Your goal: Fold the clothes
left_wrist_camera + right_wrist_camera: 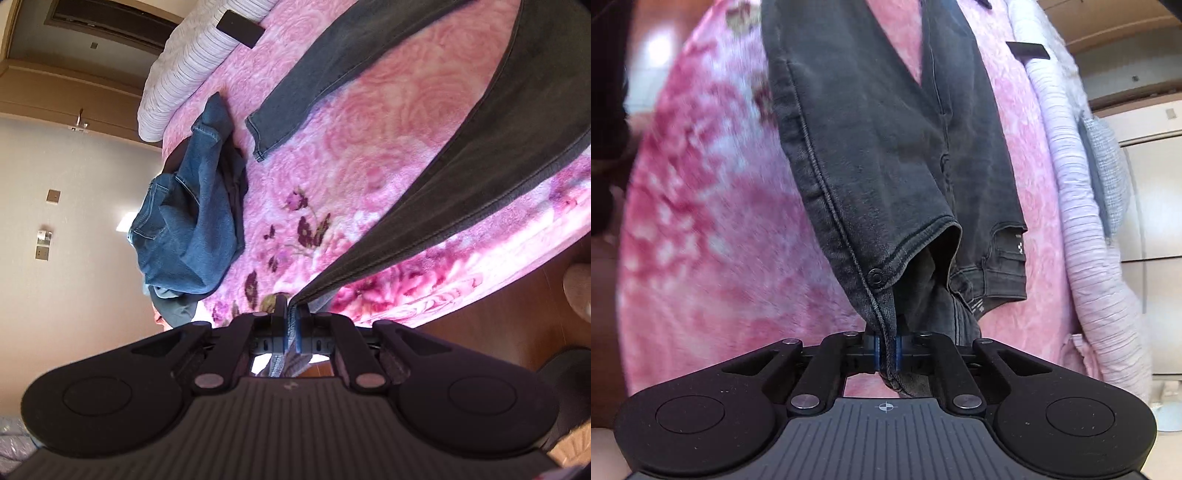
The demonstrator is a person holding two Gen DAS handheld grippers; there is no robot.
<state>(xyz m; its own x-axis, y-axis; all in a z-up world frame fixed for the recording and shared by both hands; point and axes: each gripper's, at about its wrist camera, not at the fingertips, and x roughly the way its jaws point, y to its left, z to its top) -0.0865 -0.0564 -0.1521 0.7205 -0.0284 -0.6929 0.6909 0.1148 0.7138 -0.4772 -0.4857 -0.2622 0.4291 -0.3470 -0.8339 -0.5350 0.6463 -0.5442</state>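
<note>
Clamped between the left gripper's point(291, 317) narrow jaws is a hem edge of the dark jeans point(461, 192); the right gripper point(886, 345) pinches the waistband just below its button point(875, 277). Beyond both jaws the fabric slopes to the pink blanket point(332, 177). Keep both pinches firm and level so the legs stay aligned.

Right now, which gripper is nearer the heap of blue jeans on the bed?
Left. The left gripper, clamped on the black jeans, has the blue jeans just ahead. The right gripper grips the black jeans' waistband; its view shows no blue jeans.
</note>
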